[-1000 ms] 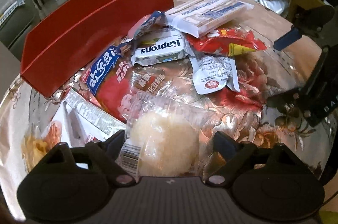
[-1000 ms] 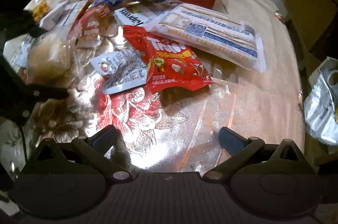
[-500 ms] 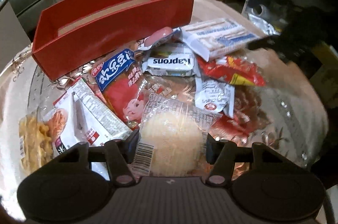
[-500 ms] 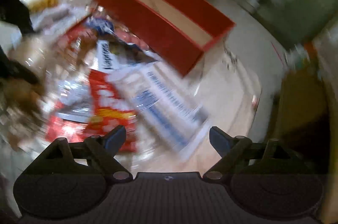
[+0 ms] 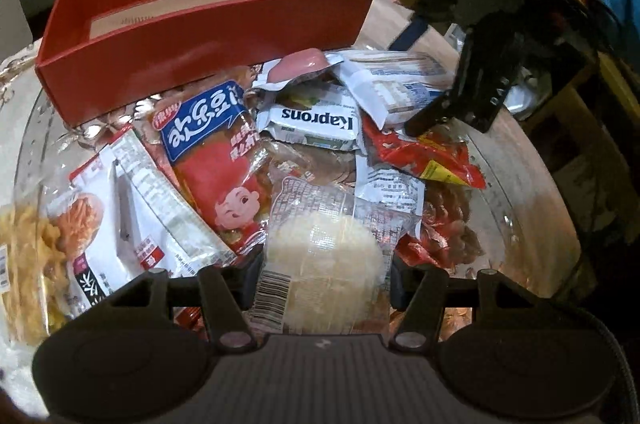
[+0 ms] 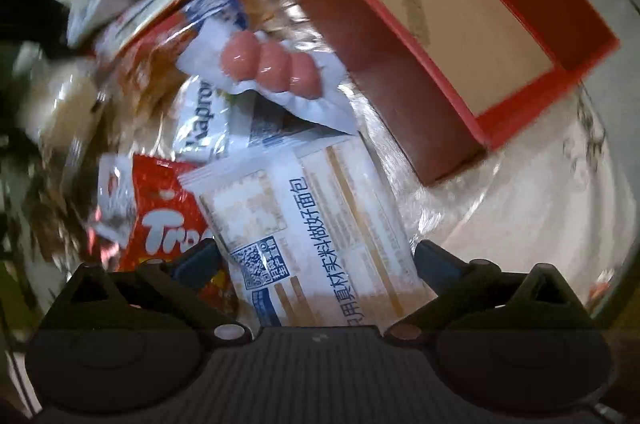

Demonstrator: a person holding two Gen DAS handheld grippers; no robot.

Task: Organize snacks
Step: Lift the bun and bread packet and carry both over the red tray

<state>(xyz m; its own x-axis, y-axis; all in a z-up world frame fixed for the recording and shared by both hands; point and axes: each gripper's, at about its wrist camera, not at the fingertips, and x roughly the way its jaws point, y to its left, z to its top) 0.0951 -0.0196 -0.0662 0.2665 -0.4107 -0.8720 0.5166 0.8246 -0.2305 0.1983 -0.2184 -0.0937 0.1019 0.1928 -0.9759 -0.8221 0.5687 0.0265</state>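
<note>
A pile of snack packets lies on a round table in front of an empty red box (image 5: pixel 192 20), which also shows in the right wrist view (image 6: pixel 460 36). My left gripper (image 5: pixel 320 278) is shut on a clear-wrapped round white pastry (image 5: pixel 320 256). My right gripper (image 6: pixel 316 264) is open, its fingers either side of a long white bread packet (image 6: pixel 312 224) that lies between them. The right gripper also shows in the left wrist view (image 5: pixel 472 92) over that bread packet (image 5: pixel 396 84).
Around lie a Kaprons wafer (image 5: pixel 316 120), a red-and-blue packet (image 5: pixel 216 160), a red Trolli bag (image 6: pixel 160 220), pink sausages (image 6: pixel 272 64) and noodle snacks (image 5: pixel 24 264). Cardboard boxes and furniture stand beyond the table's far edge.
My left gripper closed on the pastry packet. My right gripper swung from the table's near side over to the bread packet, close to the red box.
</note>
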